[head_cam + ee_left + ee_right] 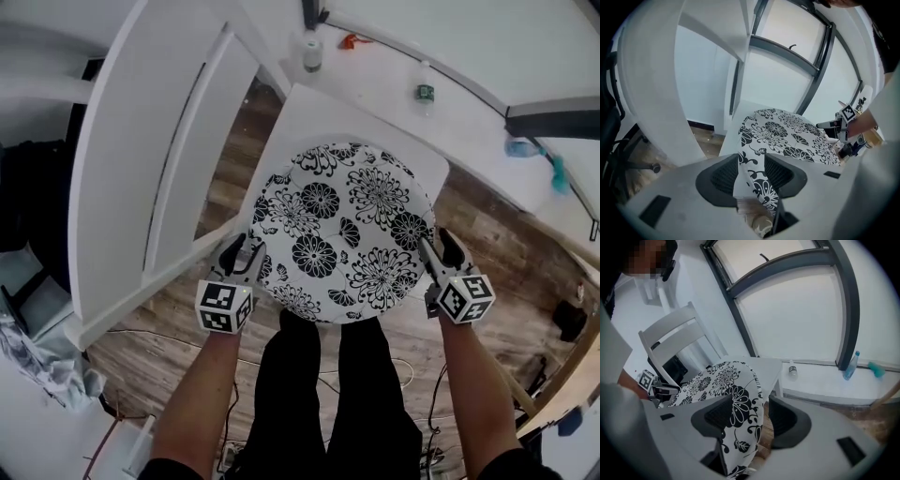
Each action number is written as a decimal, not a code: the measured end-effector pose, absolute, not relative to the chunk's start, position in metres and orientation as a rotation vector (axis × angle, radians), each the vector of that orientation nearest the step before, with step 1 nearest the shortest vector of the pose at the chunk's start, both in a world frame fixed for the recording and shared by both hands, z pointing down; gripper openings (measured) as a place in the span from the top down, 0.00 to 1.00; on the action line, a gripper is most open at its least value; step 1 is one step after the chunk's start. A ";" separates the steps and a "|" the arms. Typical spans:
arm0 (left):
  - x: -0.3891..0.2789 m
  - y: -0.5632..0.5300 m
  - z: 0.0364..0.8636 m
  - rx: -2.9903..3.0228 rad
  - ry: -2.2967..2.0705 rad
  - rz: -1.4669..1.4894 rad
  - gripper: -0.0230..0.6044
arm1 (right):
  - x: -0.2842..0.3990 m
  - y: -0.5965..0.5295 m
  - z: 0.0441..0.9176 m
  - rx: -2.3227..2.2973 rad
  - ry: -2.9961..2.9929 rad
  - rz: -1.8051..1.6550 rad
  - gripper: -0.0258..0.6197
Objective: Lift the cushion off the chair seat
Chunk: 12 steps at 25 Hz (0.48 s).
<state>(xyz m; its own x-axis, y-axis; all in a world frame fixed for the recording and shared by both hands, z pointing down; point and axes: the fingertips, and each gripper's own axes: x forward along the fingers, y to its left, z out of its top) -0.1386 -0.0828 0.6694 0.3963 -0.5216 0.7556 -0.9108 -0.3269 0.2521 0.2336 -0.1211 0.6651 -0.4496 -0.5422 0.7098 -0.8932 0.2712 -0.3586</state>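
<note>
Cushion, round and printed with black flowers on white, lies on the white chair seat and covers most of it, with bare seat showing only along the 12 and 2 o'clock sides in the head view. The person stands at the cushion's 6 o'clock, black trousers below it and a bare forearm reaching up on either side. The left gripper sits at the cushion's 8 o'clock rim and the right gripper at its 4 o'clock rim, each carrying its marker cube toward the person. In the left gripper view the jaws stand spread, the cushion's patterned edge running up between the two dark pads without being pinched. The right gripper view shows the same: jaws released, the edge lying against the pad at 9 o'clock while a strip of floor shows between the fabric and the pad at 3 o'clock. The slatted white chair back fills the head view from 9 to 11 o'clock of the cushion. Wood floor shows beside the seat at 3 o'clock. On the white surface beyond the chair, at about 1 o'clock, lies a clear plastic bottle with a green label, and a blue bottle lies farther out toward 2 o'clock, near a dark window frame.
</note>
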 end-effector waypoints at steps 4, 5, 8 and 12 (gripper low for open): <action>-0.135 -0.081 0.677 1.981 -1.206 0.738 0.72 | 0.236 -0.120 0.674 1.287 -2.071 1.047 0.60; -0.135 -0.081 0.679 1.977 -1.208 0.738 0.72 | 0.236 -0.120 0.676 1.283 -2.066 1.050 0.60; -0.138 -0.081 0.683 1.966 -1.229 0.745 0.72 | 0.233 -0.119 0.680 1.273 -2.055 1.043 0.60; -0.140 -0.078 0.691 1.943 -1.239 0.753 0.72 | 0.228 -0.117 0.685 1.271 -2.043 1.037 0.60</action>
<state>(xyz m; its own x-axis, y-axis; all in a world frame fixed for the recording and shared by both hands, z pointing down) -0.1403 -0.0782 0.6909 0.3732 -0.5141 0.7722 -0.9223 -0.2958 0.2488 0.2282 -0.1170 0.6850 -0.4276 -0.5090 0.7470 -0.9034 0.2681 -0.3345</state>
